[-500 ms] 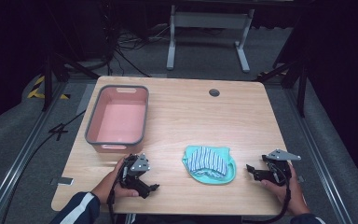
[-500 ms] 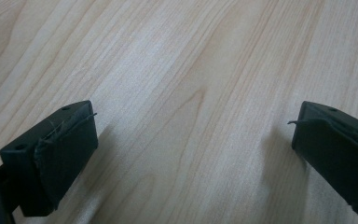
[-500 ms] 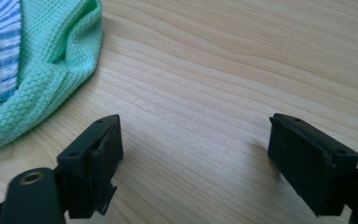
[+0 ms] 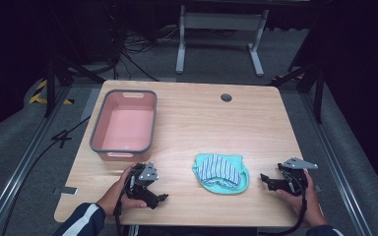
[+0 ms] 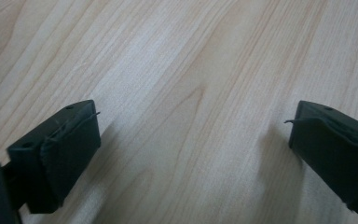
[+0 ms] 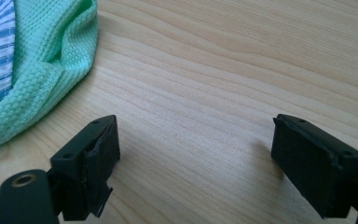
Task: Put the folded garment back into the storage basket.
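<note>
Right now you are at the start of the job, as I judge it: the folded cloth (image 4: 221, 173), mint green with a blue-striped piece on top, lies untouched near the front edge of the table (image 4: 236, 123), a little right of its middle, and nothing is gripped yet. The pink bin (image 4: 124, 125) stands empty along the left edge, well apart from the cloth, and looks like the place it is meant to go.

Your left gripper (image 4: 153, 194) rests low by the front edge, just in front of the bin's near wall, its jaws spread wide over bare wood in the left gripper view. Your right gripper (image 4: 267, 180) sits near the front right corner, pointing left toward the cloth, jaws also wide apart and holding nothing; in the right gripper view the green hem (image 6: 37, 79) lies just beyond the left jaw.

Both forearms come in low from the front edge, hands wrapped round the handles, wrists close to the table.

The next move probably falls to your right hand: slide the jaws left until one passes under the cloth's near hem, then close on both layers together, so the striped piece does not slip off when you lift.
</note>
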The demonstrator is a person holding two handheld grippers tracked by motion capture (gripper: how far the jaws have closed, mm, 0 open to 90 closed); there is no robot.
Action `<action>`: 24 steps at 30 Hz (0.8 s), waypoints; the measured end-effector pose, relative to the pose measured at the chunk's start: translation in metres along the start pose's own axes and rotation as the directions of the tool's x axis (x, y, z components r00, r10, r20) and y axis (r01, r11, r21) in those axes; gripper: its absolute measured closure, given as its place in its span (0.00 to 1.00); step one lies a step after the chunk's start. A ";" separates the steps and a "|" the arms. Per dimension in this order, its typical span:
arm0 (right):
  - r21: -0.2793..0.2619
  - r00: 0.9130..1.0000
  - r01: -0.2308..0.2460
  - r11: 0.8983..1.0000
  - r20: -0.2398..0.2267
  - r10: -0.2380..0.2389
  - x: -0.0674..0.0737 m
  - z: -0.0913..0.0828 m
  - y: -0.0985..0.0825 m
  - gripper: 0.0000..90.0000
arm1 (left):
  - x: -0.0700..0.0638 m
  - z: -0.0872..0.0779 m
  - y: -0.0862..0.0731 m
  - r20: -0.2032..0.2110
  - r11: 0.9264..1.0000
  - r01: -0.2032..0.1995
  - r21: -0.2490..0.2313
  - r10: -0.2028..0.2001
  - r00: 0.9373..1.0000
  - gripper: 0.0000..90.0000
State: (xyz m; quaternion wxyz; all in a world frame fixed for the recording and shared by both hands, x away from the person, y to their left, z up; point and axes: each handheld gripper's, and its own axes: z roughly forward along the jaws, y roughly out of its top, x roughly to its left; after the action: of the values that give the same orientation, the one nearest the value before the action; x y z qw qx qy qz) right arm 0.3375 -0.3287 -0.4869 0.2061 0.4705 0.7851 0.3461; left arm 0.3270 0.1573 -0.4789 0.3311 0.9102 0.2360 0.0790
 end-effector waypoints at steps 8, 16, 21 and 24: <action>0.022 0.999 0.011 1.000 -0.038 -0.010 0.005 -0.006 0.005 0.31 | 0.001 -0.002 0.024 -0.004 0.997 0.041 -0.065 -0.042 0.999 0.26; -0.031 0.995 0.044 0.999 -0.086 -0.047 0.023 -0.017 0.024 0.40 | 0.000 0.014 0.065 -0.078 0.998 0.039 -0.040 -0.042 0.996 0.33; -0.026 0.992 0.077 0.997 -0.096 -0.079 0.035 -0.013 0.037 0.43 | 0.002 0.027 0.086 -0.076 0.998 0.027 -0.059 -0.032 0.997 0.34; -0.021 0.989 0.101 0.995 -0.104 -0.103 0.040 -0.009 0.042 0.45 | 0.004 0.037 0.096 -0.080 0.997 0.028 -0.071 -0.033 0.996 0.36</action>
State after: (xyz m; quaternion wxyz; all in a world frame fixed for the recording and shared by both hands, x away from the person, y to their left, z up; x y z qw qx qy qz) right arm 0.3379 -0.2829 -0.4495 0.1858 0.4092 0.8152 0.3654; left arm 0.3776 0.0739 -0.4457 0.3540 0.8904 0.2602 0.1191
